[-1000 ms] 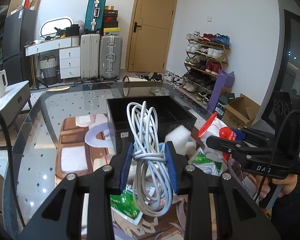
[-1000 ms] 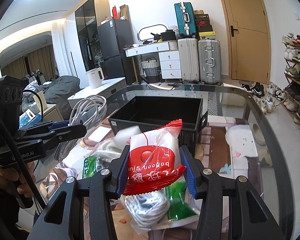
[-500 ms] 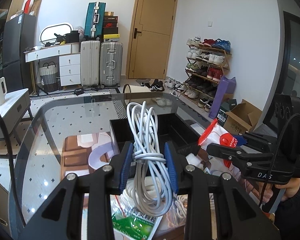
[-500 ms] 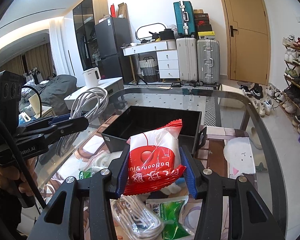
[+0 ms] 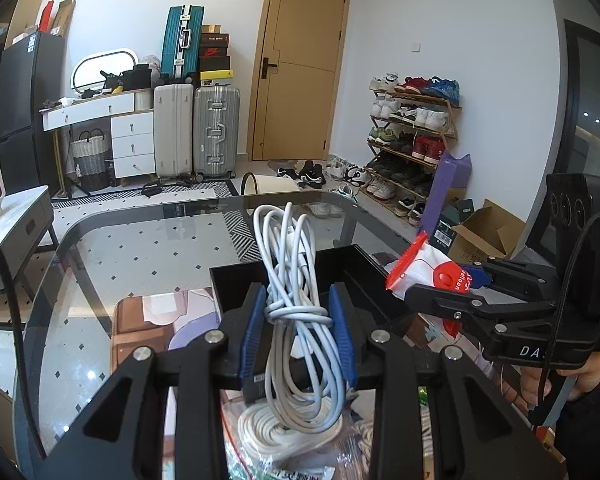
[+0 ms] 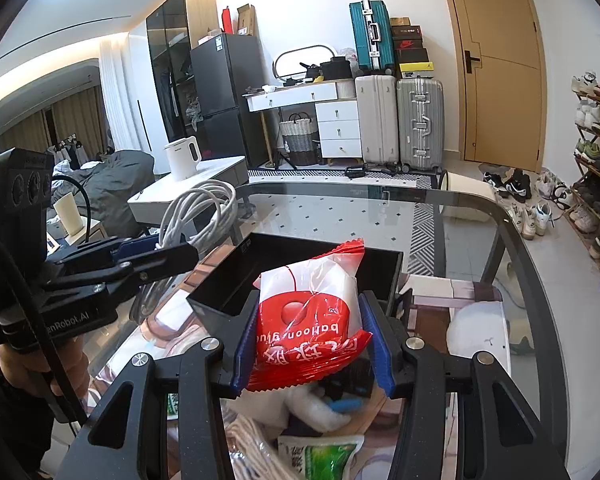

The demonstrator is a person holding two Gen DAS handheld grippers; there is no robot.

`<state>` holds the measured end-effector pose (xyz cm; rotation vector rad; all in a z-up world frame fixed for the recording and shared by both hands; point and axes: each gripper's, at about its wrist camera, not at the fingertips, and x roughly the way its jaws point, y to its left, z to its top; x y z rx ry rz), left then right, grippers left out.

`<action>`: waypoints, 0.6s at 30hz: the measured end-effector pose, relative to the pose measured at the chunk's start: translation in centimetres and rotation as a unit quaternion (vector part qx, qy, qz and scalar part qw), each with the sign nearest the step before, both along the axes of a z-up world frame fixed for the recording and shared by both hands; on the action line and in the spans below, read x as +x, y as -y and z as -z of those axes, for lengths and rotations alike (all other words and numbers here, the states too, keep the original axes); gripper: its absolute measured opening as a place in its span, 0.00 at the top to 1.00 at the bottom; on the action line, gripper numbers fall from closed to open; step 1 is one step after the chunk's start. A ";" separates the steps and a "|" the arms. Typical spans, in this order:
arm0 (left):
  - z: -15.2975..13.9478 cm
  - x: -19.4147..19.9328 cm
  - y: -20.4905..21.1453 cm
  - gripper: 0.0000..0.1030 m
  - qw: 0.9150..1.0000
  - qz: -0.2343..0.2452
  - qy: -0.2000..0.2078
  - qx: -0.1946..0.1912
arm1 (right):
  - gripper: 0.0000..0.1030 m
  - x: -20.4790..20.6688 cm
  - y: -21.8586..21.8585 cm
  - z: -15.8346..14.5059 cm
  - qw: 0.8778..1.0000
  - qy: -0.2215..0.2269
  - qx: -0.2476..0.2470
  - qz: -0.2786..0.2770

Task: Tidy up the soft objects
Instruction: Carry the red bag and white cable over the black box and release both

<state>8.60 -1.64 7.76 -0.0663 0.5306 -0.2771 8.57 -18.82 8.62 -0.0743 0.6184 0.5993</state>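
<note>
My left gripper (image 5: 298, 308) is shut on a coiled white cable (image 5: 296, 280), its blue pads pressing the knotted middle of the bundle; the same cable (image 6: 198, 210) shows in the right wrist view. My right gripper (image 6: 310, 332) is shut on a red and white snack bag (image 6: 306, 312), which also appears as the bag (image 5: 424, 268) at the right of the left wrist view. Both loads hang above the near side of an open black bin (image 6: 300, 256) on the glass table (image 5: 148, 248); the bin (image 5: 352, 272) lies just beyond the left fingers.
Under the grippers lie a bagged white rope coil (image 5: 284, 436), a green packet (image 6: 324, 456) and other soft bagged items on a printed mat (image 5: 148, 328). A hand (image 6: 60, 368) holds the left gripper's handle. Suitcases, a door and a shoe rack stand beyond the table.
Both grippers have risen and moved toward the black bin with their loads still gripped. The items on the mat have slid lower in both views.
</note>
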 end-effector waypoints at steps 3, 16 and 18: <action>0.2 0.6 0.1 0.69 1.000 0.000 0.001 0.003 | 0.53 0.4 -0.1 0.2 1.000 -0.005 -0.001 -0.004; 1.4 3.6 1.0 0.69 1.000 0.002 -0.010 0.019 | 0.53 3.2 -1.1 0.7 0.999 -0.031 -0.015 -0.015; 1.5 3.9 1.1 0.69 1.000 0.004 -0.010 0.023 | 0.53 3.5 -1.5 0.8 0.999 -0.034 -0.021 -0.017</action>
